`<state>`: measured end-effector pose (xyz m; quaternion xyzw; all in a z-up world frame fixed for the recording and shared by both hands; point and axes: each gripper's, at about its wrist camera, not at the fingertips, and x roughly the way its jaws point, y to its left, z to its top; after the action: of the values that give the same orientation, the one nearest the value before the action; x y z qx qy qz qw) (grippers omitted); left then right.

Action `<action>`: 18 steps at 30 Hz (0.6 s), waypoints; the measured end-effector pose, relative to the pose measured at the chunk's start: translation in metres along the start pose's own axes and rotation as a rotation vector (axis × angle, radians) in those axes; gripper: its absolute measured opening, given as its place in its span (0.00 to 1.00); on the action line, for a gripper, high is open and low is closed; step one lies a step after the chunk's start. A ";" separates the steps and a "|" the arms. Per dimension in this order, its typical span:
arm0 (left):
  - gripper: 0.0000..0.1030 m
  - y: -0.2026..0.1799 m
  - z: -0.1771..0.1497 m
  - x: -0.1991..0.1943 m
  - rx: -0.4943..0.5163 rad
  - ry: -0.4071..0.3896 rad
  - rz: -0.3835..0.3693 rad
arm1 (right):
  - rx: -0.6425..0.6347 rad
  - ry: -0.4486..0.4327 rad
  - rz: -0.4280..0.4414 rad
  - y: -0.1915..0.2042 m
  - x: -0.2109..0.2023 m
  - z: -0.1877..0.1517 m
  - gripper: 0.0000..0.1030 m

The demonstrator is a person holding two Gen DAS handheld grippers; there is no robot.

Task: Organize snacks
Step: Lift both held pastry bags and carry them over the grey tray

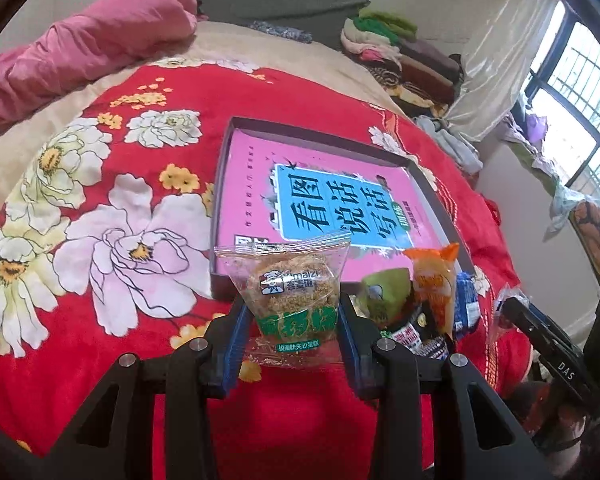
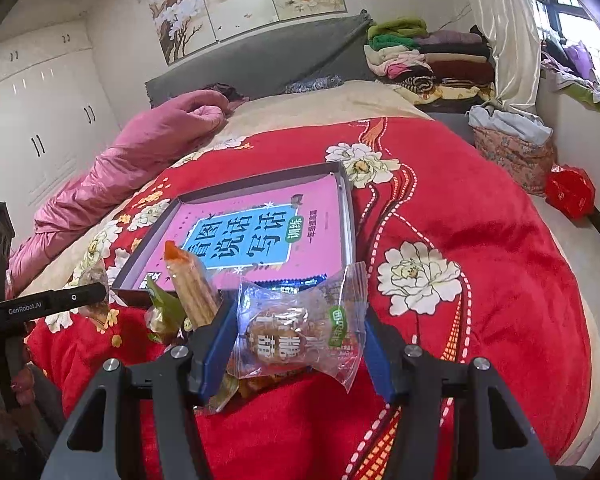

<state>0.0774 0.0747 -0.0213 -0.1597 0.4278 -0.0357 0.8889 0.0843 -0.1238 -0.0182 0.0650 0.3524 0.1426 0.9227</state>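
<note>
My left gripper (image 1: 291,312) is shut on a clear packet with a crumbly cake and green label (image 1: 290,280), held upright above the red bedspread. My right gripper (image 2: 300,336) is shut on a similar clear cake packet (image 2: 300,324). A shallow dark box (image 1: 320,132) holding a pink book (image 1: 340,200) lies just beyond both. A pile of snacks sits by the box's near corner: an orange stick packet (image 1: 436,280), a green packet (image 1: 384,288) and a blue packet (image 1: 466,300). The orange packet (image 2: 192,284) and green packet (image 2: 164,308) also show in the right wrist view.
A red floral bedspread (image 1: 100,320) covers the bed. A pink quilt (image 1: 80,48) lies bunched at the far left. Folded clothes (image 2: 420,56) are stacked by the headboard. A red hexagonal box (image 2: 570,196) sits on the floor to the right. The other gripper's body (image 1: 552,344) is close on the right.
</note>
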 end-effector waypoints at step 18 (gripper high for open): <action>0.41 -0.005 0.022 0.022 -0.012 -0.010 0.050 | 0.008 -0.065 0.042 -0.006 0.021 0.031 0.57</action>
<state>0.1087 0.0712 -0.0232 -0.1543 0.4275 -0.0101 0.8907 0.1215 -0.1235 -0.0102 0.0806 0.3215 0.1583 0.9301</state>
